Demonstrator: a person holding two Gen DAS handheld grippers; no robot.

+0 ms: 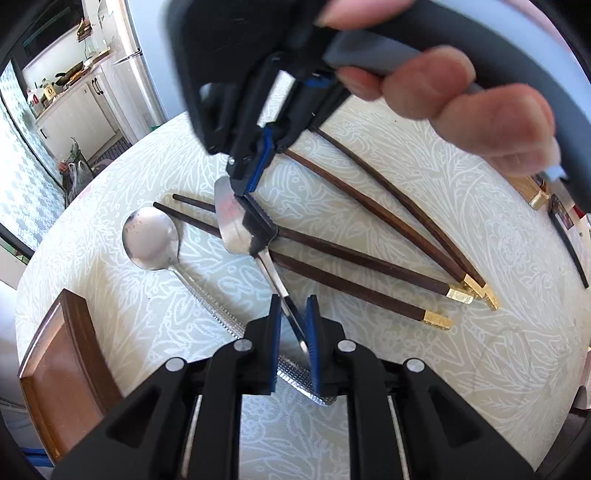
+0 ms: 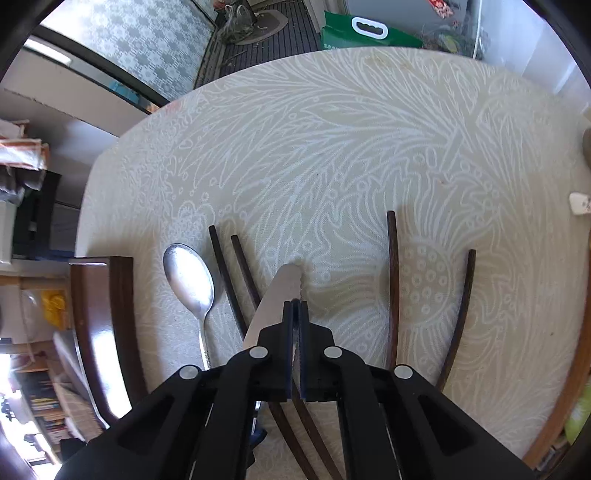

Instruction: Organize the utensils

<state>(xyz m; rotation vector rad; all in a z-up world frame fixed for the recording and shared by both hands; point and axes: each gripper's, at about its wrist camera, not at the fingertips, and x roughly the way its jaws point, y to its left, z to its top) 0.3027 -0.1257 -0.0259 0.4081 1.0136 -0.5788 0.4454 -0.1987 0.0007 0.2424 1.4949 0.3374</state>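
A table knife (image 1: 231, 221) lies tilted across two dark chopsticks (image 1: 351, 273) with gold ends. My left gripper (image 1: 294, 321) is shut on the knife's textured handle, low in the left wrist view. My right gripper (image 1: 246, 192) comes down from above, held by a hand (image 1: 480, 103), and pinches the blade. In the right wrist view that gripper (image 2: 295, 306) is shut on the serrated edge of the knife (image 2: 275, 306). A steel spoon (image 1: 149, 236) (image 2: 190, 280) rests on the cloth left of the knife. Two more chopsticks (image 1: 388, 206) (image 2: 393, 280) fan out on the right.
The round table (image 2: 332, 147) has a pale leaf-patterned cloth. A wooden chair back (image 1: 59, 354) (image 2: 99, 325) stands against its left edge. A green bag (image 2: 369, 35) sits on the floor beyond the table. A small white object (image 2: 580, 203) lies at the right rim.
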